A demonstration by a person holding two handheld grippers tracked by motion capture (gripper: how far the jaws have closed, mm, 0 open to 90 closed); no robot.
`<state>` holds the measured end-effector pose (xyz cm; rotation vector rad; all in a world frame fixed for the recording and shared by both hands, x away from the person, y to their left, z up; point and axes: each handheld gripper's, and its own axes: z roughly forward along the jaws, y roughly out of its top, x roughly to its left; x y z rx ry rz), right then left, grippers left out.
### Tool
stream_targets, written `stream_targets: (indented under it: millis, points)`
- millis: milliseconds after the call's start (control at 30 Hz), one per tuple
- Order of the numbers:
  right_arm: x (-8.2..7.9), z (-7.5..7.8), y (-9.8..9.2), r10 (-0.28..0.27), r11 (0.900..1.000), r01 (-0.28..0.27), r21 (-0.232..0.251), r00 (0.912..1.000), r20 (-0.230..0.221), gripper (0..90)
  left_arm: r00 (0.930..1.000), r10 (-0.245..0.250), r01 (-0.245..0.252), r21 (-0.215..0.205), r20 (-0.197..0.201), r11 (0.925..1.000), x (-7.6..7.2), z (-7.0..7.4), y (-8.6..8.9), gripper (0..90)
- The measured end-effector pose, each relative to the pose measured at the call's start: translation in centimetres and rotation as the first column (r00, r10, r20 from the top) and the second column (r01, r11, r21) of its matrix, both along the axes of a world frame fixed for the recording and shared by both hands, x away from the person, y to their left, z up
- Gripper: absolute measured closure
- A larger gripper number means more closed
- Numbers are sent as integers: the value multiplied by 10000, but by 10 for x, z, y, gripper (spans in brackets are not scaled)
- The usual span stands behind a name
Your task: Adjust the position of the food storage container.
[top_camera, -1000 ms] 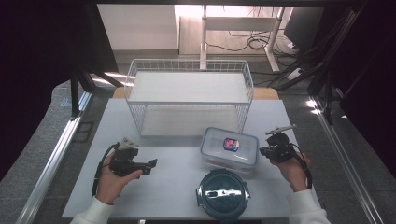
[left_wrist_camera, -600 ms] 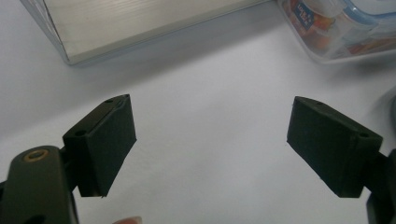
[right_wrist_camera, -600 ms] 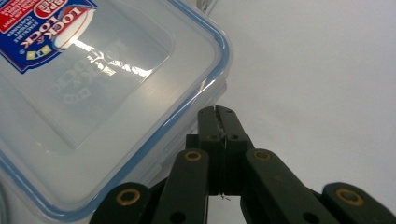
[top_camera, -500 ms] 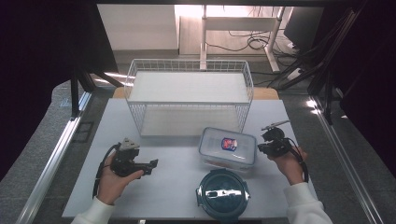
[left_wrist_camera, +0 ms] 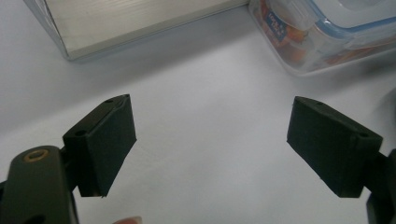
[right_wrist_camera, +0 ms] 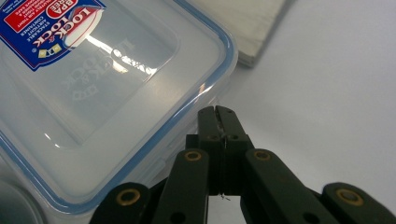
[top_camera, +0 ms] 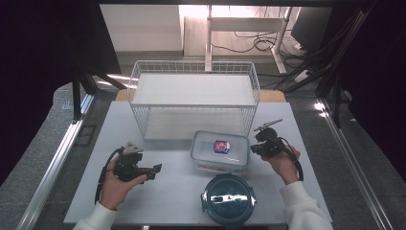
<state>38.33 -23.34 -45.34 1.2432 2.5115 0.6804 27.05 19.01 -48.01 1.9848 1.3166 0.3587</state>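
Note:
A clear rectangular food container (top_camera: 220,151) with a blue-seal lid and a red-and-blue label lies mid-table; its lid (right_wrist_camera: 88,88) takes up the left of the right gripper view. My right gripper (top_camera: 252,147) sits at the container's right side, jaws shut with nothing between them (right_wrist_camera: 218,113), tips close beside the lid's edge. My left gripper (top_camera: 155,168) rests on the table at the left, pointing right, jaws wide open (left_wrist_camera: 210,140) over bare white table. The container (left_wrist_camera: 327,32) shows at the top right of the left gripper view. A round dark container (top_camera: 228,200) with a clear lid stands near the front edge.
A white wire basket (top_camera: 194,98) with a shelf stands at the back of the white table (top_camera: 177,191), its base (left_wrist_camera: 135,21) visible ahead of the left gripper. Dark floor, metal rails and cables surround the table.
My right gripper has moved left and slightly forward, up to the clear container's right side. The left gripper has stayed in place.

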Motion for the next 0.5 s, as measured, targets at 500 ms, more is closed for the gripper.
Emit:
stream_targets:
  millis: [500]
  points:
    - [10,-6,23,683,9964,-697,493,9972,299,889,10000,42,-42,-8,-24,10000,0,0,0,149]
